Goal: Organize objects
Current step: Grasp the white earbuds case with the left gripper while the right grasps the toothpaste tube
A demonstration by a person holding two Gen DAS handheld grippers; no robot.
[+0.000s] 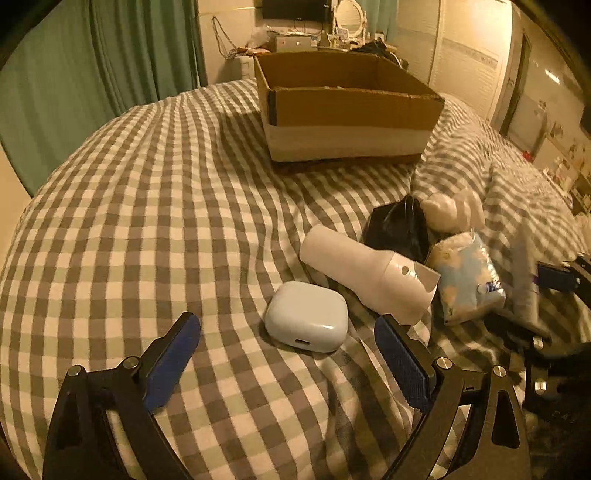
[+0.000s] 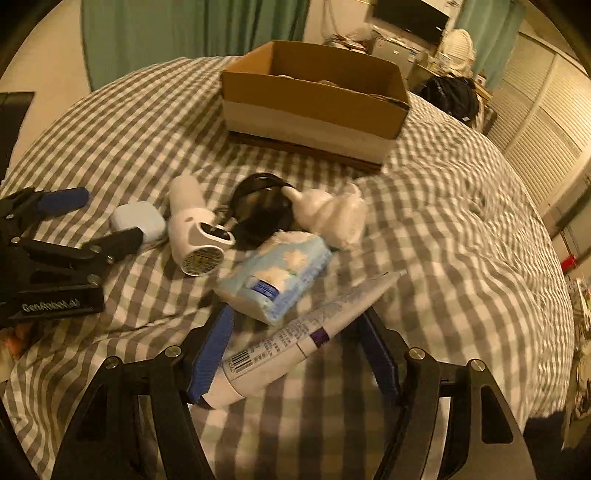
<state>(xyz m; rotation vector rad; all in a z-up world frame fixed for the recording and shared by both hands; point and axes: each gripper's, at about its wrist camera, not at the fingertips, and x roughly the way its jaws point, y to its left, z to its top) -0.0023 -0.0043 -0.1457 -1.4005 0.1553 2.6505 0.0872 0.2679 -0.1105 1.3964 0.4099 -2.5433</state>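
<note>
On the checked bedspread lie a pale blue earbud case [image 1: 306, 316] [image 2: 138, 220], a white bottle-shaped device [image 1: 365, 275] [image 2: 194, 230], a black bag [image 1: 399, 229] [image 2: 260, 212], a white plush toy [image 1: 454, 212] [image 2: 328, 214], a blue tissue pack [image 1: 467, 282] [image 2: 277, 278] and a white tube [image 2: 295, 341]. My left gripper [image 1: 286, 328] [image 2: 101, 218] is open, its jaws on either side of the earbud case. My right gripper [image 2: 295, 332] is open around the tube, which lies slanted between its blue pads. An open cardboard box [image 1: 347, 107] [image 2: 314, 99] stands beyond.
The bed [image 1: 147, 221] fills both views. Green curtains [image 1: 74, 74] hang at the back left. A cluttered desk with a round mirror [image 1: 351, 18] stands behind the box. White louvred doors [image 2: 546, 110] are on the right. A dark bundle [image 2: 448, 96] lies beyond the bed's far edge.
</note>
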